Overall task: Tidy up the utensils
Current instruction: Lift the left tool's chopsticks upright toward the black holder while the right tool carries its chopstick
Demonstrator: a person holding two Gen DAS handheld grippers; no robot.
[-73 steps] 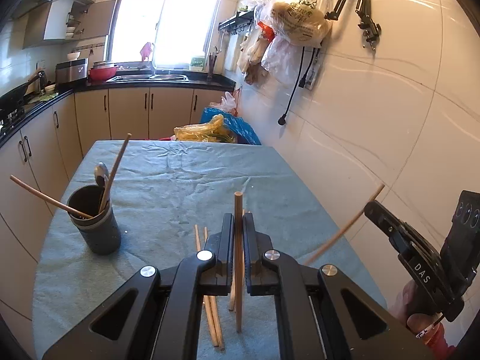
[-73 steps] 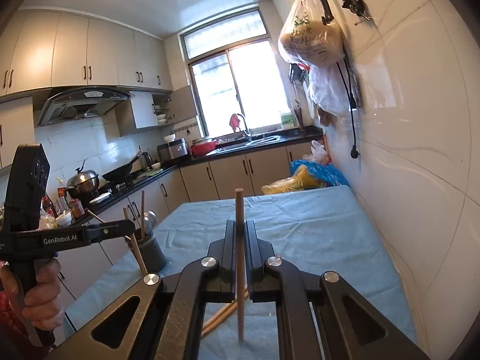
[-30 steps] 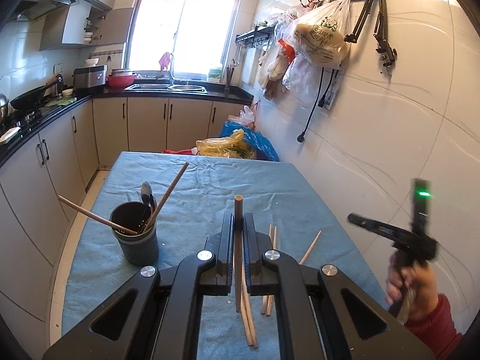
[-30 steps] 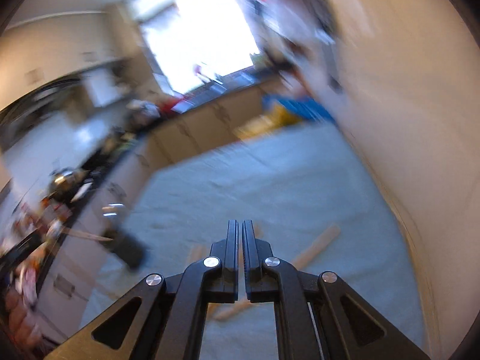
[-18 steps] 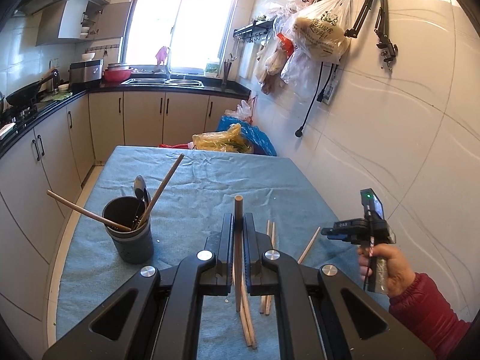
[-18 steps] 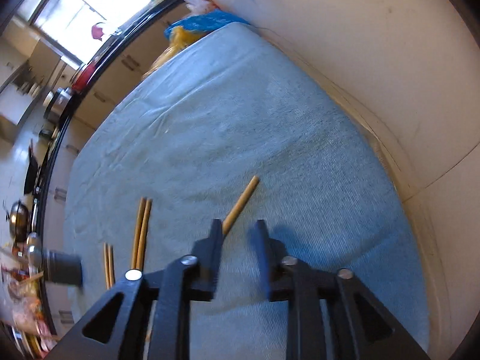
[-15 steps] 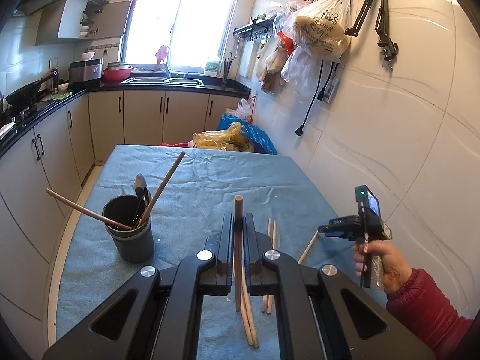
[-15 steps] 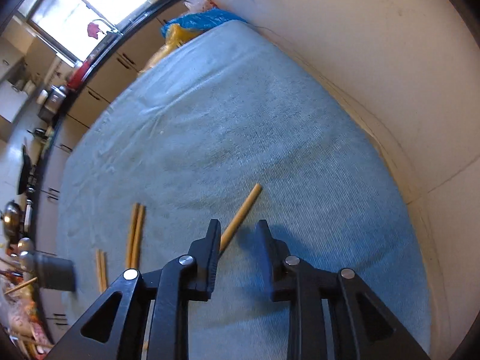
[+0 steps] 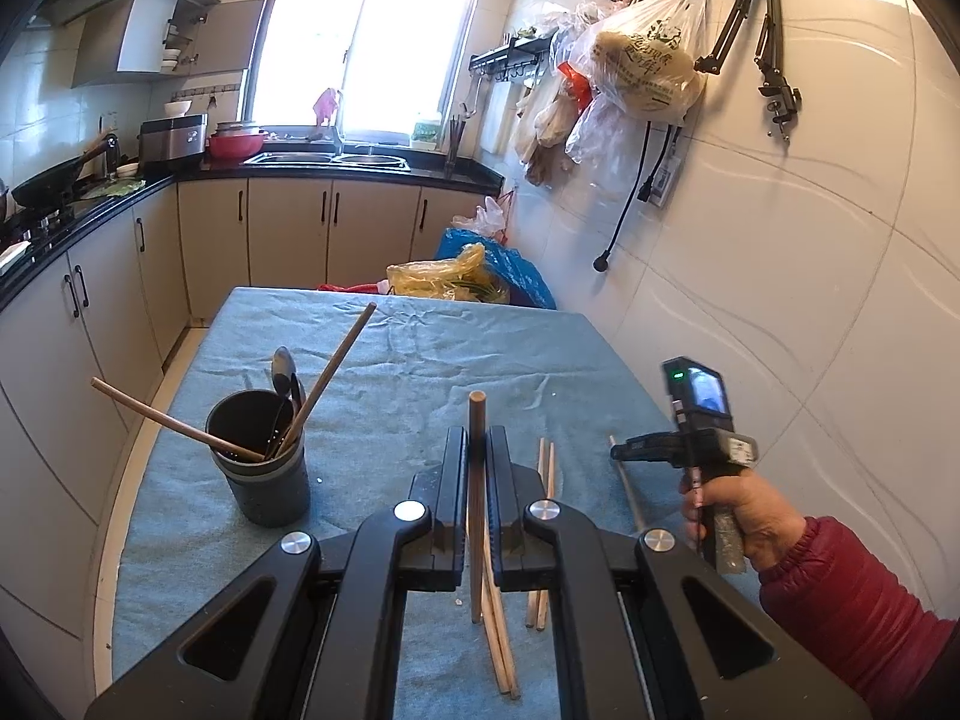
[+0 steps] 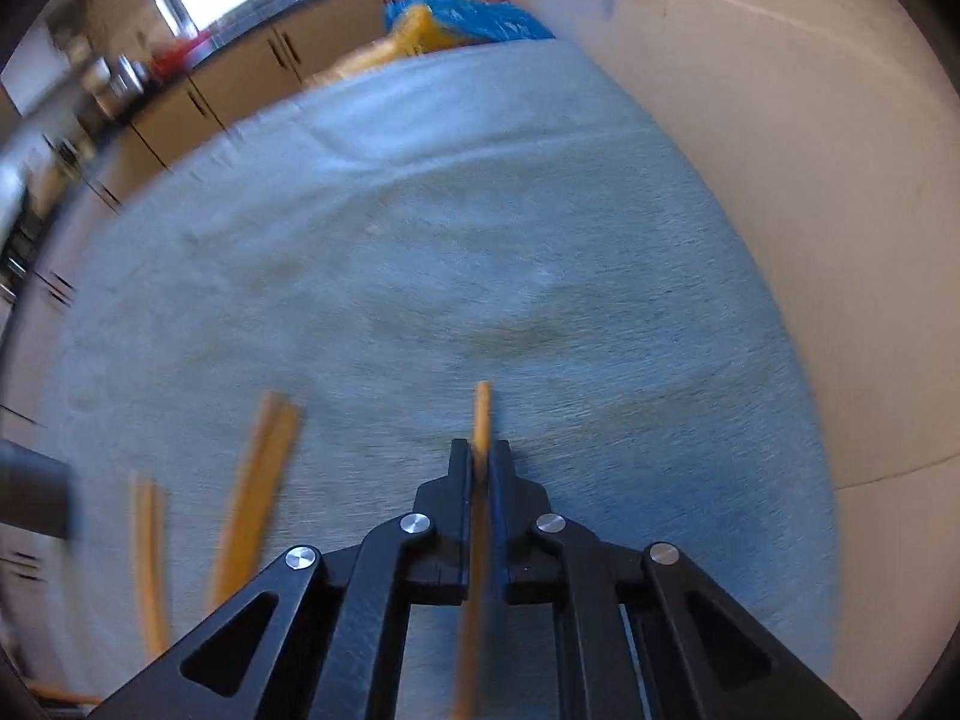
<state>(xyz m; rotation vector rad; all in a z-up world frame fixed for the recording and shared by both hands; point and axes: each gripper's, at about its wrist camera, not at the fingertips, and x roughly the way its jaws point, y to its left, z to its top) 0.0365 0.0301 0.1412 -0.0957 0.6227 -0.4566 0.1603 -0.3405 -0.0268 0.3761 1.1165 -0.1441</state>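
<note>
**Now both tongs carry a chopstick**

Left tongs [image 9: 477, 468]: clamped together on one upright chopstick [image 9: 476, 480], as in the earlier frames; no change there.

Right tongs [image 10: 480, 474]: half a second ago these stood apart, straddling a lone chopstick lying flat on the tabletop [image 10: 480, 240]. Now they are closed on that right-hand chopstick [image 10: 480, 420], its tip projecting just past the fingers. The right wrist view is motion-blurred, so whether the stick has left the cloth cannot be told. In the left wrist view the right tongs [image 9: 618, 453] sit low over the cloth, well to the right of the utensil holder.

Task position: the dark utensil holder [image 9: 259, 468] stands on the tabletop's left side and already holds two chopsticks and a spoon. To its right, four loose chopsticks [image 9: 543, 540] lie on the cloth in two pairs.

Judgement: the pick on the right appears complete; each hand has one stick ready for the holder, and the four loose ones are yet to be collected.

Writing: print shows on the hanging plastic bag [image 9: 642, 60] but is too small to read. No other legible marking.
</note>
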